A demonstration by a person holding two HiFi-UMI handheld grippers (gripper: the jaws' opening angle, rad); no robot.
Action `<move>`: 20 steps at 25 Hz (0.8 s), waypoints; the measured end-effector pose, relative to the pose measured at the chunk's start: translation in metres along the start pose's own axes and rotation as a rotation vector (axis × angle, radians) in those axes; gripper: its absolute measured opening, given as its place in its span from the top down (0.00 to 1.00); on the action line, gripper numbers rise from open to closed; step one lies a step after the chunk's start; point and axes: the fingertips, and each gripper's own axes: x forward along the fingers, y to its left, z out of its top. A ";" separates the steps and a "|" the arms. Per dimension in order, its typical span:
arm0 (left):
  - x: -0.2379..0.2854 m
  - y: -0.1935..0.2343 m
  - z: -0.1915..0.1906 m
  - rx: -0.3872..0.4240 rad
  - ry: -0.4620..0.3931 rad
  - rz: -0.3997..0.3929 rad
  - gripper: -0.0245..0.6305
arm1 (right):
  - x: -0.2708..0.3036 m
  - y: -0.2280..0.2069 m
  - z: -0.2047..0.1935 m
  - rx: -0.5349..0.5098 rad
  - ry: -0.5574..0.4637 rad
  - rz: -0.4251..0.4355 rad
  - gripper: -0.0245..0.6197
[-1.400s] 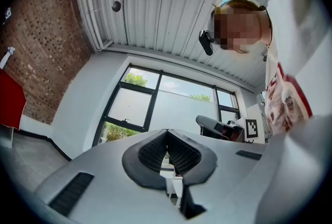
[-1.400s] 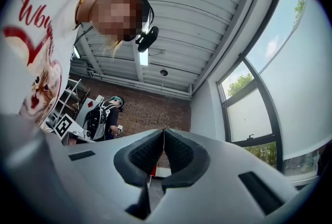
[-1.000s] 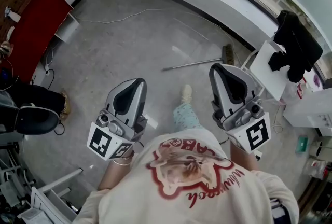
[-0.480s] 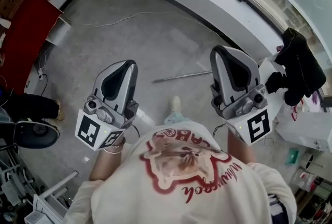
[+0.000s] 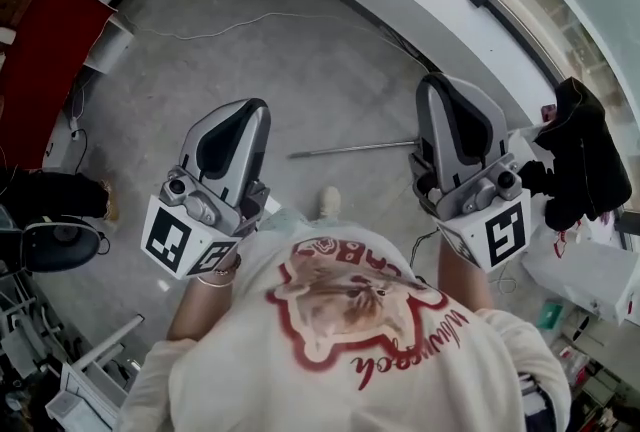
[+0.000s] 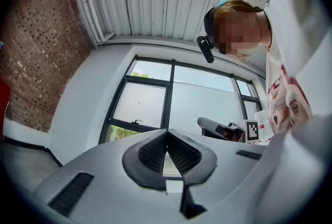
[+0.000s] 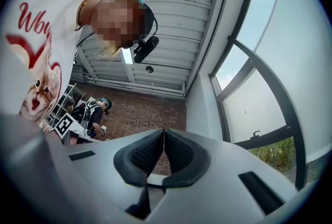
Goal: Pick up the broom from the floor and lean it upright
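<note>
The broom lies flat on the grey floor; only its metal handle [image 5: 350, 148] shows in the head view, running left to right between my two grippers. The right gripper hides its brush end. My left gripper [image 5: 252, 108] is held above the floor, left of the handle's free end. Its jaws are shut with nothing in them, the pads meeting at the tips [image 6: 166, 132]. My right gripper [image 5: 440, 80] hangs over the handle's right part, also shut and empty [image 7: 164, 130]. Both point slightly upward, at the window wall and the ceiling.
A red cabinet [image 5: 40, 50] and a black chair [image 5: 55, 245] stand at the left. A thin white cable [image 5: 250, 20] runs across the floor ahead. A white stand with black cloth [image 5: 585, 155] is at the right. The person's shoe [image 5: 328, 200] is just short of the handle.
Both grippers have travelled forward with the person, staying shut. The broom handle now lies closer between them, and its brush end, visible a second ago, has slipped behind the right gripper.
</note>
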 end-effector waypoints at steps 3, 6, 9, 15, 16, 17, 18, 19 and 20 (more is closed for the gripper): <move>0.006 0.006 -0.005 0.008 0.023 0.005 0.94 | 0.006 -0.007 -0.005 0.007 -0.013 0.010 0.92; 0.014 0.017 -0.007 0.000 0.015 0.023 0.94 | 0.010 -0.016 -0.016 0.014 0.005 0.020 0.92; 0.022 0.030 -0.014 -0.007 0.023 0.024 0.94 | 0.021 -0.028 -0.028 0.027 0.015 0.007 0.92; 0.046 0.075 -0.021 -0.022 0.035 -0.007 0.94 | 0.060 -0.046 -0.048 0.007 0.030 -0.018 0.92; 0.052 0.084 -0.021 -0.030 0.032 -0.011 0.94 | 0.067 -0.050 -0.055 0.006 0.039 -0.023 0.92; 0.058 0.093 -0.022 -0.038 0.032 -0.016 0.94 | 0.073 -0.054 -0.062 0.005 0.051 -0.028 0.92; 0.064 0.103 -0.024 -0.044 0.036 -0.024 0.94 | 0.079 -0.058 -0.071 0.005 0.063 -0.033 0.92; 0.069 0.112 -0.026 -0.048 0.042 -0.033 0.94 | 0.086 -0.061 -0.079 0.005 0.070 -0.035 0.92; 0.075 0.123 -0.029 -0.046 0.048 -0.042 0.94 | 0.094 -0.064 -0.087 0.004 0.071 -0.035 0.92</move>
